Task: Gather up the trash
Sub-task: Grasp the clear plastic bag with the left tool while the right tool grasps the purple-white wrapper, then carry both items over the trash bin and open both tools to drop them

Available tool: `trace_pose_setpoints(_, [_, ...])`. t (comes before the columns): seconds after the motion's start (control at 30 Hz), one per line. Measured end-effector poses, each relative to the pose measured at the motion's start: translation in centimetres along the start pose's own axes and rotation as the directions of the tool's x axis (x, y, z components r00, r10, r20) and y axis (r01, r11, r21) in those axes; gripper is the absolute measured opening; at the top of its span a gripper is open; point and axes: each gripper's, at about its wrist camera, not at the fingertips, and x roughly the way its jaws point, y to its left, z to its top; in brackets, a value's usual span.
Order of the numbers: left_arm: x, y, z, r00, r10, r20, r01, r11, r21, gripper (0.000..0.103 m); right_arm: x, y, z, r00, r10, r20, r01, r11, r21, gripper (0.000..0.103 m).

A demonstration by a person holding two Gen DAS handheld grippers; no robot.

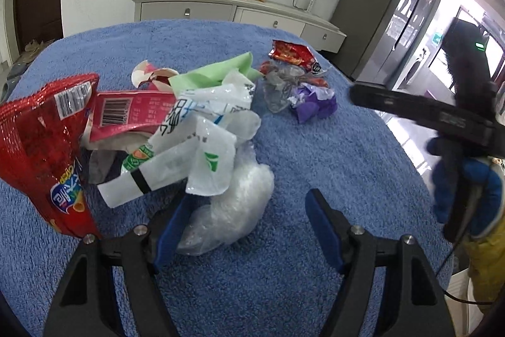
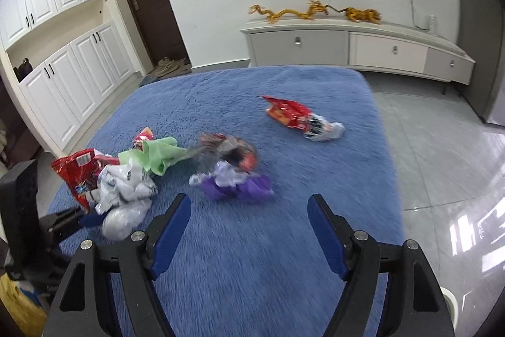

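purple wrapper (image 2: 240, 187) ahead, red packet (image 2: 296, 116) beyond

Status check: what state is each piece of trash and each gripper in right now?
Left gripper: open, clear plastic bag between its fingers, not pinched.
Right gripper: open, empty.
Clear plastic bag: crumpled.
Red chip bag: standing, crinkled.
Purple wrapper: crumpled.
Red snack wrapper: torn open, lying apart.

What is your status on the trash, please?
Left gripper open beside clear bag. Right gripper open, empty, near purple wrapper. Nothing blocking.
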Motion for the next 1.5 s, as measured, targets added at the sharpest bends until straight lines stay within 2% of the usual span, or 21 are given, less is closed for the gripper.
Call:
trace_pose_setpoints(0.13, [-0.3, 0.5, -0.2, 1.000, -0.009, 0.010, 0.010, 1.000, -0.017, 0.062, 2.6, 0.0, 0.5, 0.999, 0.032, -0.014, -0.032, 0.999, 0.030, 0.074])
trace_pose_setpoints(0.3, [-0.5, 0.7, -0.4, 1.000, -0.019, 0.013, 0.020, 0.999, -0.027, 0.045, 4.4, 0.4, 0.8, 0.999, 0.042, -0.033, -0.041, 0.999, 0.020, 0.074])
trace_pose_setpoints(0.33, [-0.5, 0.7, -0.4, 1.000, -0.020, 0.013, 0.021, 0.999, -0.025, 0.043, 4.6, 0.5, 0.7, 0.998, 0.045, -0.040, -0.045, 0.999, 0.017, 0.072])
trace_pose_setpoints(0.37, [-0.6, 0.6, -0.4, 1.000, -0.021, 0.013, 0.022, 1.000, -0.022, 0.039, 4.7, 0.5, 0.5, 0.998, 0.050, -0.048, -0.049, 0.999, 0.019, 0.061])
trace_pose_setpoints(0.4, [-0.6, 0.6, -0.5, 1.000, -0.021, 0.011, 0.022, 1.000, -0.017, 0.036, 4.8, 0.4, 0.4, 0.997, 0.056, -0.056, -0.055, 0.998, 0.022, 0.055])
trace_pose_setpoints(0.43, [-0.6, 0.4, -0.5, 1.000, -0.020, 0.010, 0.020, 1.000, -0.009, 0.034, 4.7, 0.2, 0.2, 0.996, 0.063, -0.063, -0.061, 0.998, 0.025, 0.045])
trace_pose_setpoints(0.5, [-0.8, -0.1, -0.7, 1.000, -0.015, 0.009, 0.015, 1.000, 0.008, 0.030, 4.3, 0.2, -0.4, 0.995, 0.077, -0.070, -0.075, 0.997, 0.025, 0.040])
trace_pose_setpoints(0.67, [-1.8, -0.8, -1.3, 1.000, -0.021, 0.017, 0.021, 1.000, 0.000, 0.029, 2.3, 0.7, -1.4, 0.994, 0.086, -0.061, -0.086, 0.996, 0.000, 0.033])
trace_pose_setpoints(0.93, [-4.6, -1.7, -3.2, 0.999, -0.046, 0.024, 0.047, 0.998, -0.042, 0.029, -2.6, 1.6, -4.1, 0.992, 0.116, -0.041, -0.117, 0.993, -0.011, 0.032])
trace_pose_setpoints(1.2, [-9.5, -3.8, -2.9, 0.994, -0.020, 0.111, 0.021, 1.000, -0.005, 0.029, -9.7, 1.5, -4.9, 0.990, 0.116, 0.077, -0.117, 0.993, 0.009, 0.032])
trace_pose_setpoints(1.5, [-13.1, -7.5, -2.0, 0.984, -0.040, 0.175, 0.034, 0.999, 0.040, 0.029, -17.7, -0.4, -6.8, 0.977, 0.031, 0.212, -0.043, 0.998, 0.053, 0.032])
